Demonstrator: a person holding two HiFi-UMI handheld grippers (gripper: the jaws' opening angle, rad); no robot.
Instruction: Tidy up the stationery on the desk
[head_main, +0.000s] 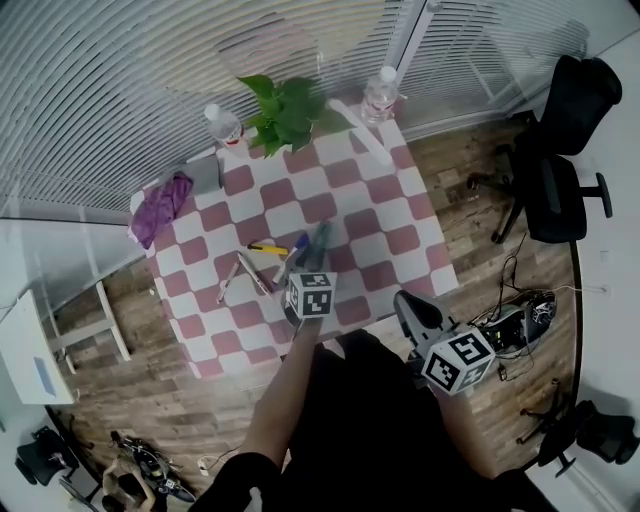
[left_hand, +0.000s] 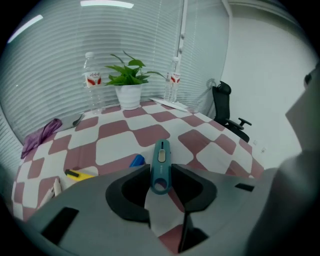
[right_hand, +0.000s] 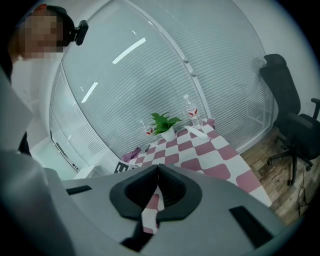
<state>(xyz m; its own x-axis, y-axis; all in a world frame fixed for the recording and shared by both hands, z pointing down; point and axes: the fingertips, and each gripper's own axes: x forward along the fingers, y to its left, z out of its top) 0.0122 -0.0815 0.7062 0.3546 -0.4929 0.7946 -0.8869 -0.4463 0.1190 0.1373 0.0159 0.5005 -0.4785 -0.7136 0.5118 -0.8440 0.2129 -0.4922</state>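
A teal utility knife (left_hand: 161, 162) sits end-on between the jaws of my left gripper (left_hand: 161, 174), whose pads touch both its sides. In the head view this gripper (head_main: 306, 265) is over the checkered table (head_main: 400, 240), with the knife (head_main: 318, 240) sticking out ahead of it. Just to its left lie a yellow marker (head_main: 268, 248), a blue pen (head_main: 297, 245) and white pens (head_main: 232, 279). My right gripper (right_hand: 156, 172) is shut with nothing in it. It hangs off the table's near right corner (head_main: 402, 300).
A potted plant (head_main: 285, 112) and two water bottles (head_main: 224, 126) (head_main: 379, 95) stand at the far edge. A purple cloth (head_main: 160, 208) lies at the far left corner beside a grey case (head_main: 205, 172). An office chair (head_main: 560, 150) stands on the floor at right.
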